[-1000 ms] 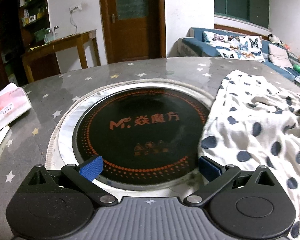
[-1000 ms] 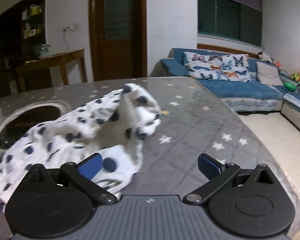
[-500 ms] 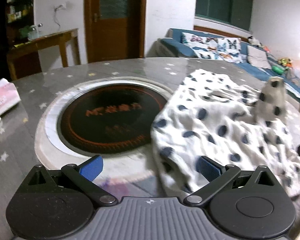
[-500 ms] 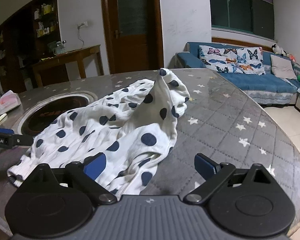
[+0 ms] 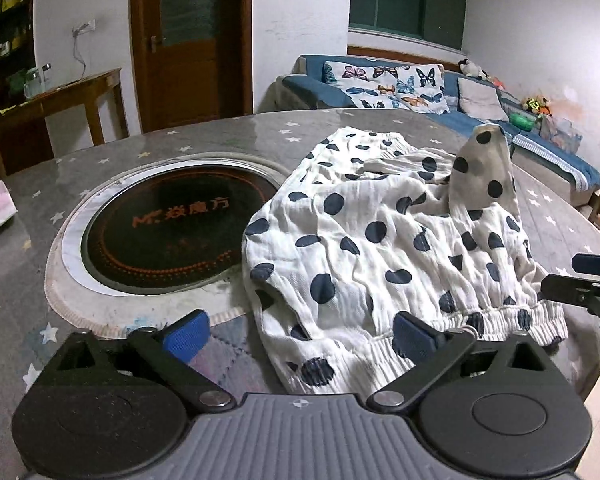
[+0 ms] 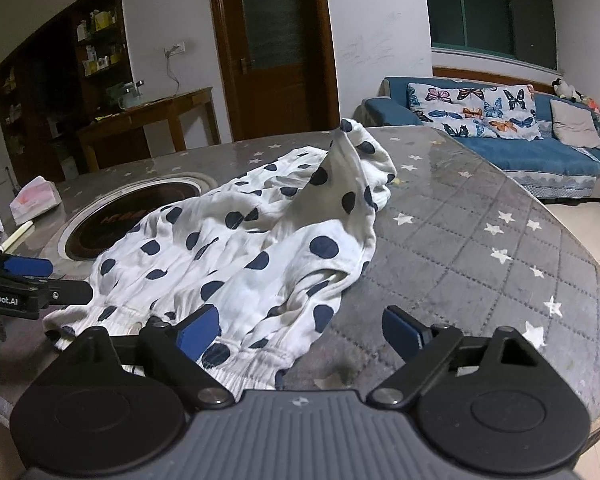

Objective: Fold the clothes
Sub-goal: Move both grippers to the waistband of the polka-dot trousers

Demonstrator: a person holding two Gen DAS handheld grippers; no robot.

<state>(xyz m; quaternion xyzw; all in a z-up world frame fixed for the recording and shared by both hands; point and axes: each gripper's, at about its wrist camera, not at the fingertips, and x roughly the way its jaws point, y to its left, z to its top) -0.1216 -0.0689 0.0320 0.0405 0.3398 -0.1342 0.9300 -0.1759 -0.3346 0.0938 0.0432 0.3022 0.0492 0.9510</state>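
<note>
A white garment with dark blue dots (image 5: 384,240) lies crumpled on the grey starred table, elastic waistband toward me, one part sticking up in a peak. It also shows in the right wrist view (image 6: 252,248). My left gripper (image 5: 300,334) is open and empty, just before the waistband's left end. My right gripper (image 6: 300,326) is open and empty at the waistband's right end. Each gripper shows in the other's view: the right one (image 5: 588,284) at the far right, the left one (image 6: 24,280) at the far left.
A round black induction hob (image 5: 172,224) is set into the table (image 6: 480,248), partly under the garment. A tissue pack (image 6: 34,198), a pen and folded paper lie at the table's left. The table edge is near on the right. A blue sofa (image 6: 520,148) stands behind.
My left gripper has swung right from over the hob to the garment's waistband. My right gripper has pulled back to the near edge, so the whole garment shows.
</note>
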